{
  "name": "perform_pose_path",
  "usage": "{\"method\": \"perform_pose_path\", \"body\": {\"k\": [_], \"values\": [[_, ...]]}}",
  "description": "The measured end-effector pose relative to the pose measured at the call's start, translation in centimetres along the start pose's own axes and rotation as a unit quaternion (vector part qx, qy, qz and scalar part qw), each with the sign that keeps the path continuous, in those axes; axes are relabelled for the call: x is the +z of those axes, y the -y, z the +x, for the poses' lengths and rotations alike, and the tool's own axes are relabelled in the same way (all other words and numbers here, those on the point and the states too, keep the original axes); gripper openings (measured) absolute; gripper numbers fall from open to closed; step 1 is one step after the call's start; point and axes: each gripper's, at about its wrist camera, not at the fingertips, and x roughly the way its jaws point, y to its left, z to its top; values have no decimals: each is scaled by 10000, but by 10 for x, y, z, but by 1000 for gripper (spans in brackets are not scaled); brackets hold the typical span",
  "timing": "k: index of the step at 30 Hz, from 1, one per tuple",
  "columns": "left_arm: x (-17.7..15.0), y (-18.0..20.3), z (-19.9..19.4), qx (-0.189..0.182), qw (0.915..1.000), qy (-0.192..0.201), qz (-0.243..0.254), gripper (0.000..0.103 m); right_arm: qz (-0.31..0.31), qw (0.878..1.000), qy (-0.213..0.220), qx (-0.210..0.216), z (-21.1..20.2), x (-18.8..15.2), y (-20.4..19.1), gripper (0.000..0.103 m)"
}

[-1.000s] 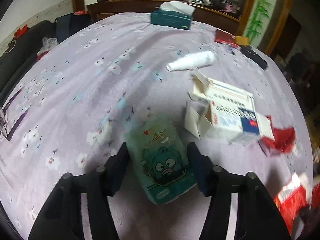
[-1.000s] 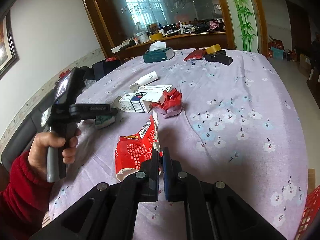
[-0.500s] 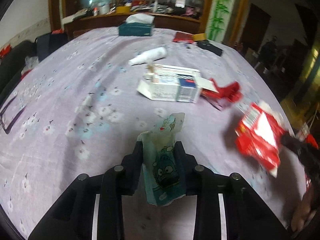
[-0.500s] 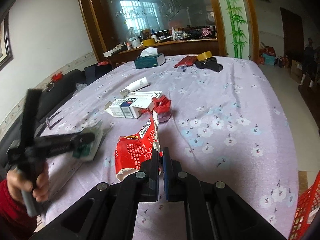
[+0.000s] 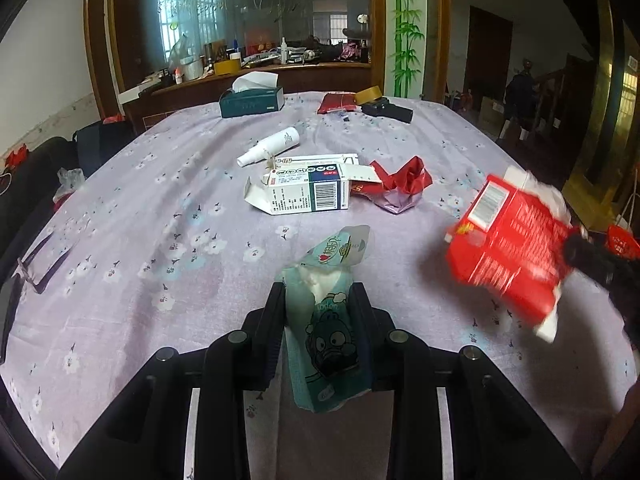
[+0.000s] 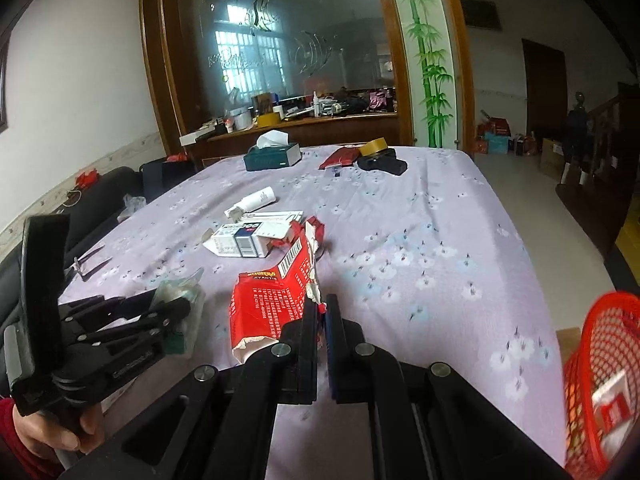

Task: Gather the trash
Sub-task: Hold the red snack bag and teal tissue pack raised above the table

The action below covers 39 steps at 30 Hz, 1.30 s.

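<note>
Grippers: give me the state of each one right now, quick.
Left gripper: shut on the green tissue pack.
Right gripper: shut on the torn red box.

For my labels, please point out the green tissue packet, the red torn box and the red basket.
green tissue packet (image 5: 326, 332): left wrist view, on its cartoon face.
red torn box (image 6: 269, 305): right wrist view, on its printed red side.
red basket (image 6: 604, 356): right wrist view, on its mesh wall.

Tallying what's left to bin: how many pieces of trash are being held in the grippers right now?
2. The left gripper is shut on a green tissue pack; the right gripper is shut on a torn red box. More litter lies on the table, unheld.
</note>
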Motion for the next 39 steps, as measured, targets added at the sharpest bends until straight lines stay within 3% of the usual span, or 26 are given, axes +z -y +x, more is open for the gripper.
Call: {"method": "perform_pose_path", "body": {"k": [12,39], "values": [[-12,16,-8,-46,9996,92,263,31,179,9998,-79,-34,-5,-13,-2,4],[-11,15,-13,-25,9996,142,226,31,-116,9992,-128,-368,-8,-13,-12,5]]}}
